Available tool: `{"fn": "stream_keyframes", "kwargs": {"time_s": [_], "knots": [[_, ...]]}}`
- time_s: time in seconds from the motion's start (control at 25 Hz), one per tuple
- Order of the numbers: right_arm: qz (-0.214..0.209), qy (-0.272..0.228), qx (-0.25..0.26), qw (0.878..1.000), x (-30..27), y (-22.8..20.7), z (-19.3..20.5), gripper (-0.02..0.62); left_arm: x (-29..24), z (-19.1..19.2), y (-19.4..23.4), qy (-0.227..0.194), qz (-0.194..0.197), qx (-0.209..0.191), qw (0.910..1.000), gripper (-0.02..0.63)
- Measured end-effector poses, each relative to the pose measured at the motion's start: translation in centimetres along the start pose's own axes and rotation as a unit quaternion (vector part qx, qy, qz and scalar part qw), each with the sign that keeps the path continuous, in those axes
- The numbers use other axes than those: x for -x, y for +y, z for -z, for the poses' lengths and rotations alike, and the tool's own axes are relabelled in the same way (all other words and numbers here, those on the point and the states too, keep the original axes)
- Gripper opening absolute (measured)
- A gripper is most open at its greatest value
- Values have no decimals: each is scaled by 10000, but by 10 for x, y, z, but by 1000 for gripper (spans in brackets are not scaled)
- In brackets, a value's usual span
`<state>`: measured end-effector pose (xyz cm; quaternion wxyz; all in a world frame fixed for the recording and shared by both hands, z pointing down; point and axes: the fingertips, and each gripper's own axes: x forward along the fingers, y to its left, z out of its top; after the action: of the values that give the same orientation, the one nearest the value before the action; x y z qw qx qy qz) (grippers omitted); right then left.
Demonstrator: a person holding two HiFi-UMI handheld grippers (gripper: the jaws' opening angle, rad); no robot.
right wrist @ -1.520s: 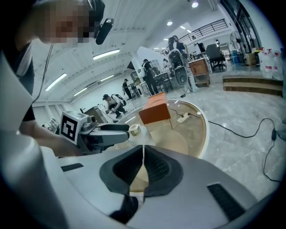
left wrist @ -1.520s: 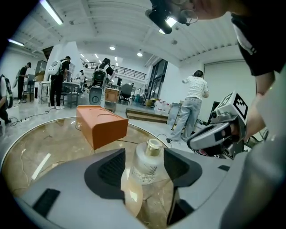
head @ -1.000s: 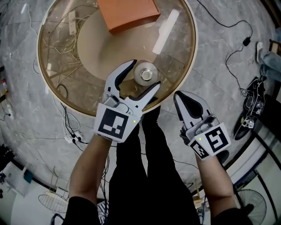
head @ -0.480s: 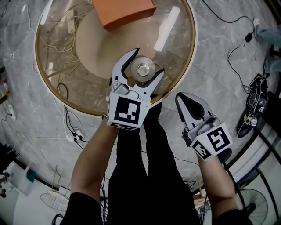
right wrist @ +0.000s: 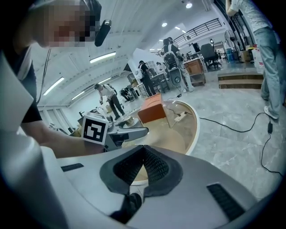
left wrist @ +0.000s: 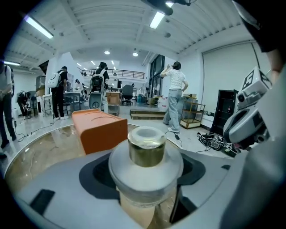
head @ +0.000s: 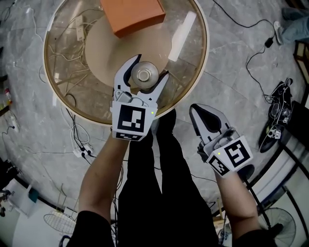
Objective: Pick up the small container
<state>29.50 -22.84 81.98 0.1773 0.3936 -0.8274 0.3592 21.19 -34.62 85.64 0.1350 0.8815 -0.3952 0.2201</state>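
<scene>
The small container (head: 145,74) stands upright on the near side of the round glass bench (head: 57,99), with an orange box (head: 133,14) well behind it. The left hand-held gripper (head: 150,67) has its jaws wide on either side of the container. They have just been closing a touch, though the pads don't look to be pressing yet. If one jaw meets it first, I'd guess it skids or tips on that slick glass, or its rounded shoulder slips free. The right hand-held gripper (head: 195,108) is closed and empty, off the bench. The container's cap is on, and I can't tell what's inside.
</scene>
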Motion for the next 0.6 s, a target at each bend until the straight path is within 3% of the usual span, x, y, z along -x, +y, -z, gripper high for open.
{"fn": "stream_keyframes", "kwargs": {"time_s": [0.28, 0.6], "knots": [[-170, -277, 145, 9994, 30, 47, -57, 15, 70, -93, 8, -231, -101, 150, 9996, 344], [-493, -540, 257, 9970, 107, 157, -179, 15, 223, -230, 15, 6, -558, 291, 9980, 344]]}}
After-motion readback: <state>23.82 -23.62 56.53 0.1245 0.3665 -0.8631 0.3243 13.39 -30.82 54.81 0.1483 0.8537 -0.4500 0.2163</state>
